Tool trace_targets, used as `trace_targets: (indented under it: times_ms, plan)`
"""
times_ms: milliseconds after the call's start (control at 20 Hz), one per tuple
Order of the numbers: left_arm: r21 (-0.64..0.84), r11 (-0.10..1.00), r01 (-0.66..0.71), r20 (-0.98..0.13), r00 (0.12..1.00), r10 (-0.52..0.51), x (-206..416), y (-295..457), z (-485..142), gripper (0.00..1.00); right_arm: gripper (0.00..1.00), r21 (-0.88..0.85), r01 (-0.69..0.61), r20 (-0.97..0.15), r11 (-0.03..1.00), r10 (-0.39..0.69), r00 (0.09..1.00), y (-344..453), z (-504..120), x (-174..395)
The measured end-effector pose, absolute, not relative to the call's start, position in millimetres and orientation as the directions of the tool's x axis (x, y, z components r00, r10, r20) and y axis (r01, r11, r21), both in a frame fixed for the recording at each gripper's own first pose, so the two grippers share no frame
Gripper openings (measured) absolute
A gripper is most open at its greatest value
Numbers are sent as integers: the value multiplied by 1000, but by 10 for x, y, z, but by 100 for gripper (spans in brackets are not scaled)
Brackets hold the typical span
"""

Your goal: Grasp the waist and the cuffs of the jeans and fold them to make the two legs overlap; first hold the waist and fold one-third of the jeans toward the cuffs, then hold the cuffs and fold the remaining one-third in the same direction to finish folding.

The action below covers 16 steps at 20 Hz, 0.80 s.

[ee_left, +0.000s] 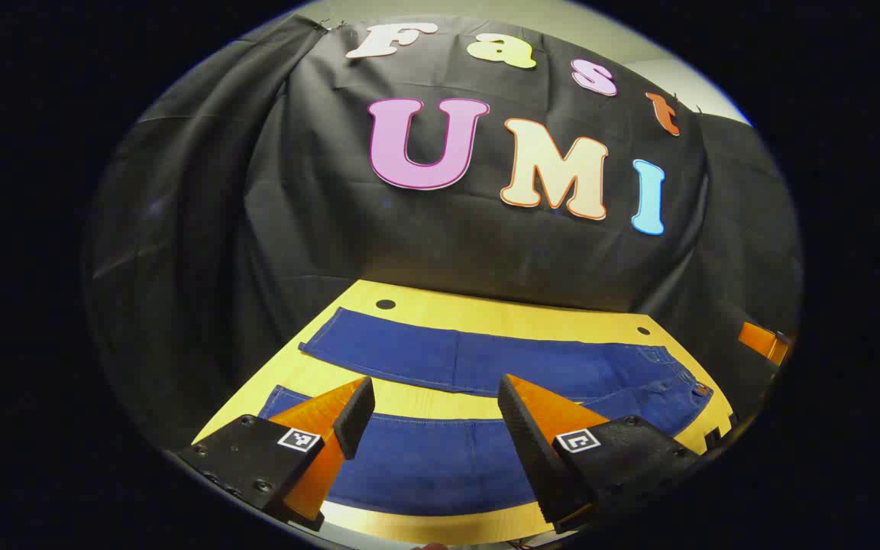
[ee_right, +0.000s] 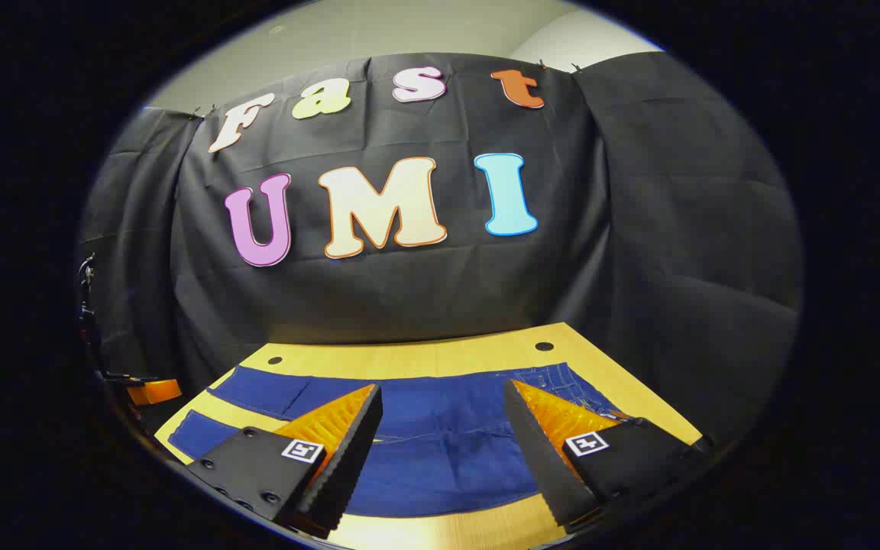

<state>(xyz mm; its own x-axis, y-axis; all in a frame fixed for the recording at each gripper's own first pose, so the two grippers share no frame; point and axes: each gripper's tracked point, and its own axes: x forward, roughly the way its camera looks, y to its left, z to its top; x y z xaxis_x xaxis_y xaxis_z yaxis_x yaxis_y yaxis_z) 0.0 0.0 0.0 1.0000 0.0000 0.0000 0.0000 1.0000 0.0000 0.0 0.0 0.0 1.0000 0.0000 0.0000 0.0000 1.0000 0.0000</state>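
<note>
Right now the jeans [ee_left: 486, 367] lie flat and unfolded on the yellow wooden table [ee_left: 440, 302], the two legs spread apart in a shallow V with a strip of bare tabletop between them. In the left gripper view the left gripper [ee_left: 436, 416] hangs above the table's near edge, its fingers spread wide and released, holding nothing; the near leg [ee_left: 440, 458] passes under and between the orange fingers [ee_left: 325, 416], the far leg [ee_left: 409, 351] runs beyond them toward the back edge, and the waist [ee_left: 677, 378] sits off toward the table's right edge (belt loops and stitching just visible there). The cuffs end toward the left edge, the far cuff [ee_left: 318, 336] closer to the back-left corner. In the right gripper view the right gripper [ee_right: 444, 416] is likewise spread and empty, poised over the near edge above the upper part of the jeans [ee_right: 440, 443]; the waist [ee_right: 562, 382] lies just behind its right finger [ee_right: 554, 416], toward the right edge, and the legs stretch away to the left edge, cuffs [ee_right: 203, 420] well apart from this gripper. Neither gripper's fingers visibly touch the denim. Two dark round holes [ee_right: 544, 346] mark the table near its back edge, behind the jeans.
</note>
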Motion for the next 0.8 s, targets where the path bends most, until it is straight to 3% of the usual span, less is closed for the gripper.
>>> trace_targets:
  times_ms: [50, 500, 550, 600, 800]
  plan:
    - [-5, 1000, 11, -6, 1000, -11, 5, -25, -22, 94, 98, 1, 2, -2, 1000, -2, 1000, -5, -14, -12]
    - [-33, 997, 64, -67, 996, -67, 20, -86, -281, 96, 98, -36, 14, -24, 999, -14, 1000, -60, -65, -97]
    - [-36, 997, 64, -67, 996, -66, 21, -71, -273, 96, 93, -35, 14, -24, 999, -14, 1000, -63, -75, -104]
    - [-40, 997, 65, -67, 995, -67, 9, -50, -281, 96, 98, -35, 13, -27, 999, -14, 1000, -63, -91, -100]
    - [-11, 993, 119, -118, 986, -119, -28, -29, -423, 96, 98, -52, 8, -48, 999, -10, 999, -68, -188, -112]
